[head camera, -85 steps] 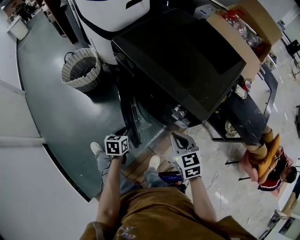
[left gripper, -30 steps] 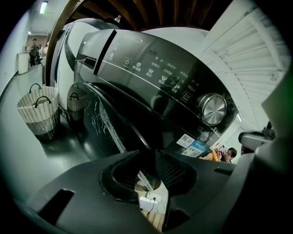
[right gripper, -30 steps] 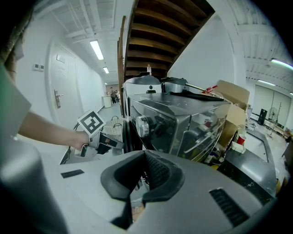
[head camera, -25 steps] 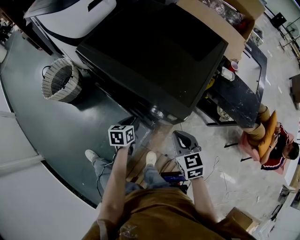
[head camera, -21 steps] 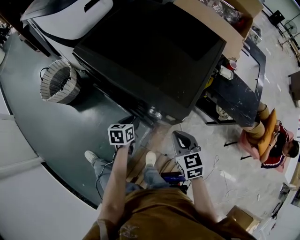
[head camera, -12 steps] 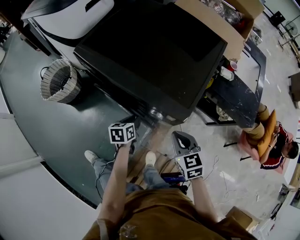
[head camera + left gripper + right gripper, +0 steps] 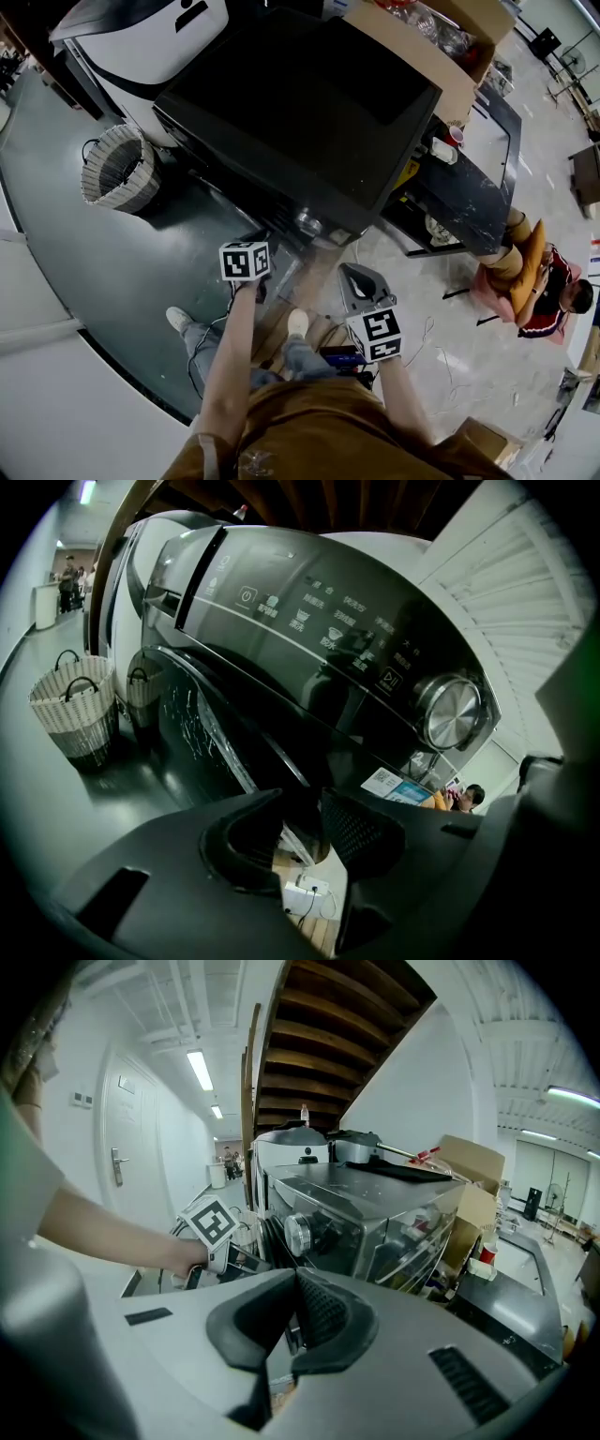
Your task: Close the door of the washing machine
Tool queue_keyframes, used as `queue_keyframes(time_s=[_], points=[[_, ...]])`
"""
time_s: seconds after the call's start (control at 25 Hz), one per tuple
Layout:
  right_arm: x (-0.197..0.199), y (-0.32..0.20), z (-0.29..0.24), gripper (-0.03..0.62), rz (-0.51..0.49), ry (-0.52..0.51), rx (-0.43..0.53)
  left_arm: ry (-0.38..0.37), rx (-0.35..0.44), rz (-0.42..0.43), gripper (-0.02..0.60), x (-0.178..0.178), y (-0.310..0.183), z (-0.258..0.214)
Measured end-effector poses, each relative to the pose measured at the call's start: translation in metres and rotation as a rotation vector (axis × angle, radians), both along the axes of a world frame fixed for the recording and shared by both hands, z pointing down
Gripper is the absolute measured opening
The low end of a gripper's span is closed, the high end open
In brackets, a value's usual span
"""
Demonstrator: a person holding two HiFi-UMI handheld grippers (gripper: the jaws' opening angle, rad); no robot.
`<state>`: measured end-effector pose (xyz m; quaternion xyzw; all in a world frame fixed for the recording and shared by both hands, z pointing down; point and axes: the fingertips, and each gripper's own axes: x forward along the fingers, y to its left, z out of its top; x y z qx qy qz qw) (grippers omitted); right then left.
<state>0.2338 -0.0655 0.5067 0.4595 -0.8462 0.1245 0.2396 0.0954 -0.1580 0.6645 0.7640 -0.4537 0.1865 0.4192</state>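
Where the door [image 7: 202, 733] meets the front of the washing machine [image 7: 309, 103], it lies flat or very nearly flat against the cabinet. No view shows whether the latch has caught.

**Position of the door.** The door sits on the front face, below the control panel [image 7: 309, 602] and the silver dial [image 7: 452, 710]. In the left gripper view its dark glass runs from upper left to lower right, and its near edge ends just ahead of the left tool [image 7: 302, 827].

**Tool state.**
- Left tool: the jaws stand moderately wide and have just been opening. The door's dark edge reaches the mouth of the gap, but the pads do not press on it.
- Right tool [image 7: 295, 1302]: the jaws are narrow, their tips together with nothing between them.

**Governing relation.** The left tool is the nearer one. It points downward at the door's free edge, with the door directly ahead of its tips. The right tool hangs well apart, off the machine's dial-side corner.

**Assessment.** The closing step appears nearly complete. If the latch is not seated, a short push straight into the front face by the left tool would be required.
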Motion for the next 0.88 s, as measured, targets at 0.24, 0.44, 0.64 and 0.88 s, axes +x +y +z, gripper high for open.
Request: queue_keyframes(time_s=[0.24, 0.44, 0.64, 0.88], points=[[-0.003, 0.012, -0.011, 0.013, 0.001, -0.004, 0.036, -0.042, 0.090, -0.003, 0.149, -0.011, 0.015, -0.024], [-0.010, 0.014, -0.022, 0.012, 0.030, 0.008, 0.076, -0.055, 0.224, -0.051, 0.086, -0.034, 0.025, -0.072], [-0.025, 0.012, -0.046, 0.013, 0.004, -0.012, 0.143, -0.039, 0.376, -0.115, 0.040, -0.058, 0.042, -0.133], [-0.039, 0.010, -0.071, 0.012, -0.013, -0.046, 0.208, -0.054, 0.503, -0.170, 0.028, -0.086, 0.074, -0.194]])
